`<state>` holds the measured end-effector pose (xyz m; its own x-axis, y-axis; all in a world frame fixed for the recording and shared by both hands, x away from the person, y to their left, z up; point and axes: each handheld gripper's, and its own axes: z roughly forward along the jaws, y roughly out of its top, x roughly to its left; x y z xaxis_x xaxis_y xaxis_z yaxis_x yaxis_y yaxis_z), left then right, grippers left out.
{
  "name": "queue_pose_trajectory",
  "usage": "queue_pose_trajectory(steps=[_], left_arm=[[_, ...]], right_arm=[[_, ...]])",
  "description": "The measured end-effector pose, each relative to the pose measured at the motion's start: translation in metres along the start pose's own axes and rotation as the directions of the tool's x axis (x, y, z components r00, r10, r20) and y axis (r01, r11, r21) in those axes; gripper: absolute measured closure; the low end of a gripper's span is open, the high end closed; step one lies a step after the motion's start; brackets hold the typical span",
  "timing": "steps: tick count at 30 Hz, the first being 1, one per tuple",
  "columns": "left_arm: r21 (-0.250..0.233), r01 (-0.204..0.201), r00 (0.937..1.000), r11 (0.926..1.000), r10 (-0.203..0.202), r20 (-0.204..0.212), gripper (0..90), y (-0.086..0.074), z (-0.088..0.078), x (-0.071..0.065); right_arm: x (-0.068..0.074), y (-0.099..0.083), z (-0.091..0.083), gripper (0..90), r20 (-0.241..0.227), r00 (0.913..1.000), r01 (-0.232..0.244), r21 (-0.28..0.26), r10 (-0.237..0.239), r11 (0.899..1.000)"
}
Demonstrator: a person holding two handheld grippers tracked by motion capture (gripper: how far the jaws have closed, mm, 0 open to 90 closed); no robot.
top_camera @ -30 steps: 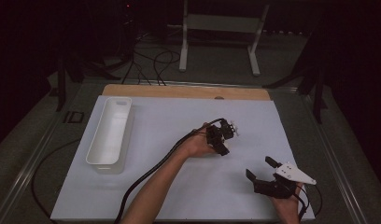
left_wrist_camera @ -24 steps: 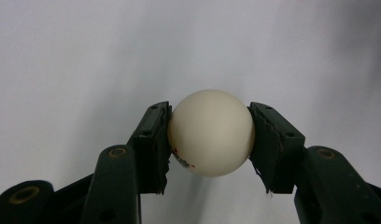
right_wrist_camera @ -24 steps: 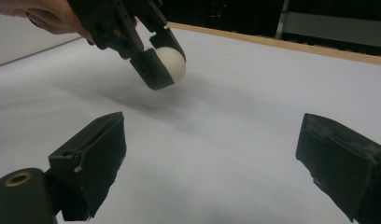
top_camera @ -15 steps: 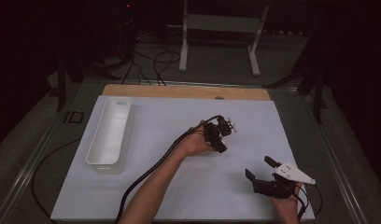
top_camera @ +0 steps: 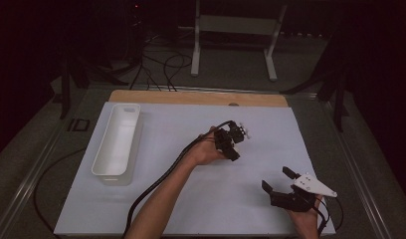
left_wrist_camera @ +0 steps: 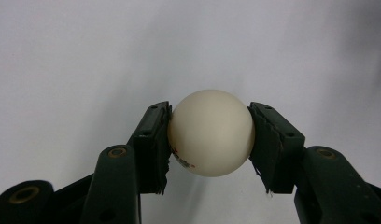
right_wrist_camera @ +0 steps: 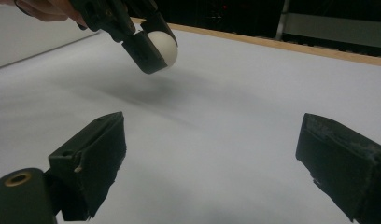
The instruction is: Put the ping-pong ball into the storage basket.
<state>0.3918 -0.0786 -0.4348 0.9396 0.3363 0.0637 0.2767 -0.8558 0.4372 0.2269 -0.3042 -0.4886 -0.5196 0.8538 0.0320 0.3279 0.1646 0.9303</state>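
Barely moved in the last second. Left gripper [left_wrist_camera: 210, 135] clamped on white ball [left_wrist_camera: 211, 132], hovering mid-table. Right gripper [top_camera: 281, 180] wide, empty, near-right.

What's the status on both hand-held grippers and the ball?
Left hand-held gripper shut on white ball, held above the white sheet. Right hand-held gripper open, holding nothing. White tray far left, nothing between.

Left gripper [left_wrist_camera: 210, 135] clamped, right gripper [right_wrist_camera: 212, 158] agape.
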Motion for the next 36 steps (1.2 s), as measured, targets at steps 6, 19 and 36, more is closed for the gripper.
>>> queue_pose_trajectory(steps=[6,19,36], left_arm=[[0.003,0.011,0.9998,0.9999,-0.011,-0.014,51.2,-0.003,-0.005,0.003],[0.011,0.030,0.9987,0.9995,-0.029,-0.043,51.2,-0.010,-0.020,0.011],[0.008,0.062,0.9954,0.9981,-0.061,-0.074,51.2,-0.021,-0.041,0.022]], right_arm=[[0.000,0.000,-0.001,8.0,0.002,1.0000,-0.003,0.000,0.003,1.000],[0.000,0.000,-0.001,8.0,0.002,1.0000,-0.005,-0.004,0.005,1.000],[0.000,0.000,-0.001,8.0,0.004,0.9999,-0.009,-0.003,0.009,1.000]])
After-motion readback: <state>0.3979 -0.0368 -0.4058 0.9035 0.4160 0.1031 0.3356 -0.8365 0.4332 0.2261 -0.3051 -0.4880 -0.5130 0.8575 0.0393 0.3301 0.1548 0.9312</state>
